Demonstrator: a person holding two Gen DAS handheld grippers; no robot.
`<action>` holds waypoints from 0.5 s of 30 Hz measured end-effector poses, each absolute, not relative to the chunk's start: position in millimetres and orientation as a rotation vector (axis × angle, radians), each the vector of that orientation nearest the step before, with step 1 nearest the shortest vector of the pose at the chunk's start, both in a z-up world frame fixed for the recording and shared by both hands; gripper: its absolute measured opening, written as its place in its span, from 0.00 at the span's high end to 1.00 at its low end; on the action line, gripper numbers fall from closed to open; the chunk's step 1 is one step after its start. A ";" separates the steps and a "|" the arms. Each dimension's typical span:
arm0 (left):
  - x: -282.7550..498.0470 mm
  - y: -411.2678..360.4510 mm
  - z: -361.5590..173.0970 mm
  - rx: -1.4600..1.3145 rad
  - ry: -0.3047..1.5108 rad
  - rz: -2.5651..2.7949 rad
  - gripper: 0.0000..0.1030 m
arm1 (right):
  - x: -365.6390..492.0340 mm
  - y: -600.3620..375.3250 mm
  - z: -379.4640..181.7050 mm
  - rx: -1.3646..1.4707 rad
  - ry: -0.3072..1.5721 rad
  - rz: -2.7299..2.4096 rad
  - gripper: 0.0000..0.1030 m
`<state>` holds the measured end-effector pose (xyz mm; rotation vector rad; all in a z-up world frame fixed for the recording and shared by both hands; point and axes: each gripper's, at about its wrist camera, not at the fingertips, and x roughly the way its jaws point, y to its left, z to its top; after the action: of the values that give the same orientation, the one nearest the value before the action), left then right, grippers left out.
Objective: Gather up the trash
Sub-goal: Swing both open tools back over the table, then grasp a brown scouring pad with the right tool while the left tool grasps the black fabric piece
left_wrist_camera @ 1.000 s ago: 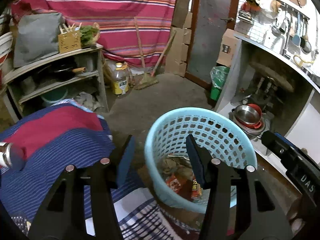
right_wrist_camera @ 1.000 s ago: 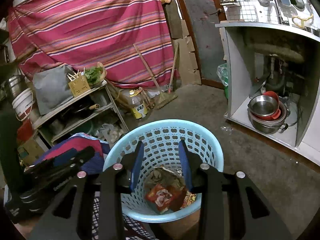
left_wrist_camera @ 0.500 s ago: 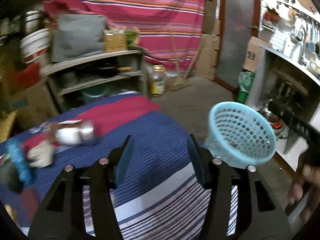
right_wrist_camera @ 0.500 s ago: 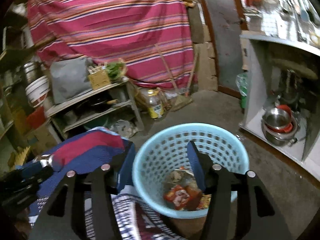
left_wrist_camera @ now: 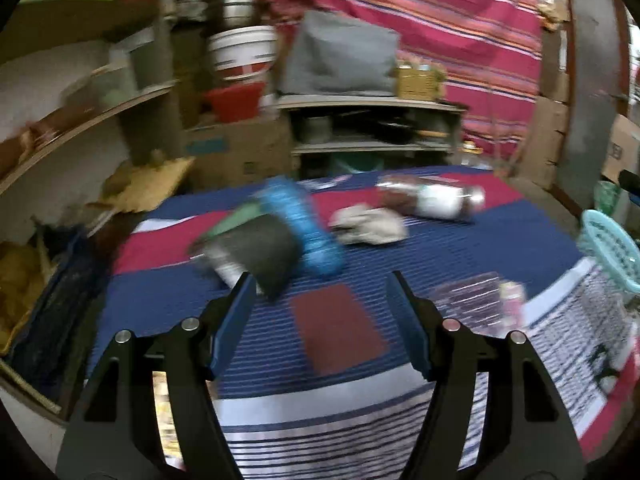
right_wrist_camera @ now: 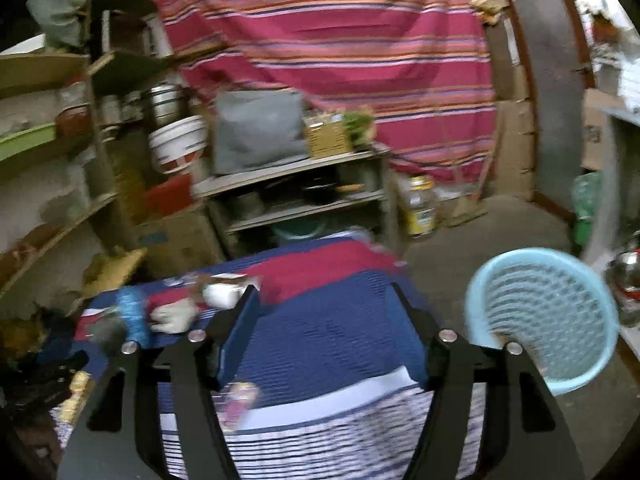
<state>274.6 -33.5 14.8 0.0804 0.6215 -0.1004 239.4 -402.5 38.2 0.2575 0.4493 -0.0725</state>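
Observation:
Trash lies on a striped blue and red cloth: a dark wrapper, a blue packet, a crumpled white paper, a plastic bottle, a maroon card and a clear wrapper. My left gripper is open and empty above the cloth, just in front of the dark wrapper. My right gripper is open and empty over the cloth. The light blue basket stands right of it; its edge shows in the left view.
Shelves with pots and a grey bag stand behind the cloth. A cardboard box and wall shelves are at the left. A striped pink curtain hangs at the back. An oil jug stands on the floor.
Both grippers have swung left, away from the basket, toward the cloth with the trash. The basket has shifted to the right side of both views. Both stay open and empty.

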 end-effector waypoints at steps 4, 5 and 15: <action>283.9 7.9 8.4 0.089 0.627 -0.029 0.33 | 262.3 -341.9 15.1 0.157 0.535 0.000 0.33; 288.0 19.8 6.9 0.077 0.639 -0.009 0.33 | 268.3 -323.7 9.6 0.133 0.560 0.021 0.33; 298.9 76.5 -5.4 -0.089 0.674 0.060 0.20 | 312.3 -162.8 -42.6 -0.030 0.750 0.243 0.26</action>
<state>298.9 76.5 -5.4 -0.0893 0.6737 0.0600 312.3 -162.8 -42.6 -0.0300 0.7502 0.2428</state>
